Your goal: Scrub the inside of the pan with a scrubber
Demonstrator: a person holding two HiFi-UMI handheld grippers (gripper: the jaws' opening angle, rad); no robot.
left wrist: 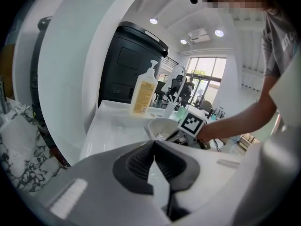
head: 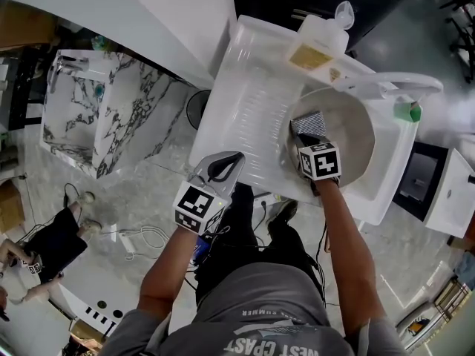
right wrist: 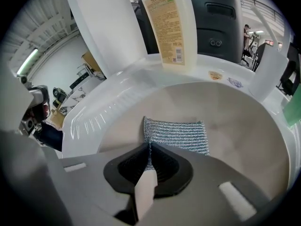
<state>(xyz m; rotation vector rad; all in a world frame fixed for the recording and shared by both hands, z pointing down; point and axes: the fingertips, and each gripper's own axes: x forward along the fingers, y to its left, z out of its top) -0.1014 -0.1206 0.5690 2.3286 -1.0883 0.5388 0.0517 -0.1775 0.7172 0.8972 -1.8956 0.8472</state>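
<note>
**Scrubber pinched in my right jaws, low inside the pan**

The white sink unit (head: 245, 110) fills the counter ahead of me, with its ribbed drainboard on the left and the basin on the right. The pan (head: 356, 136) sits in the basin, round, pale and smooth inside. A soap bottle (head: 315, 47) stands on the rim behind it, beside the faucet (head: 386, 86).

My right gripper (head: 310, 135) points steeply down into the pan. Its 2 jaws are closed on the near edge of the scrubber (right wrist: 176, 134), a silver-grey mesh pad that hangs in front of them over the pan's floor. I cannot tell whether the pad touches the floor yet.

My left gripper (head: 225, 166) hovers over the drainboard's near edge, well apart from the pan, jaws together with nothing between them.

The pad looks light, soft and floppy. Held only by 1 edge, it will likely fold under pressure, so a deeper bite toward its middle would push better. The pan looks stiff and slick and may slide or turn in the basin. Its rim is the likeliest place for my left jaws to steady it.
</note>
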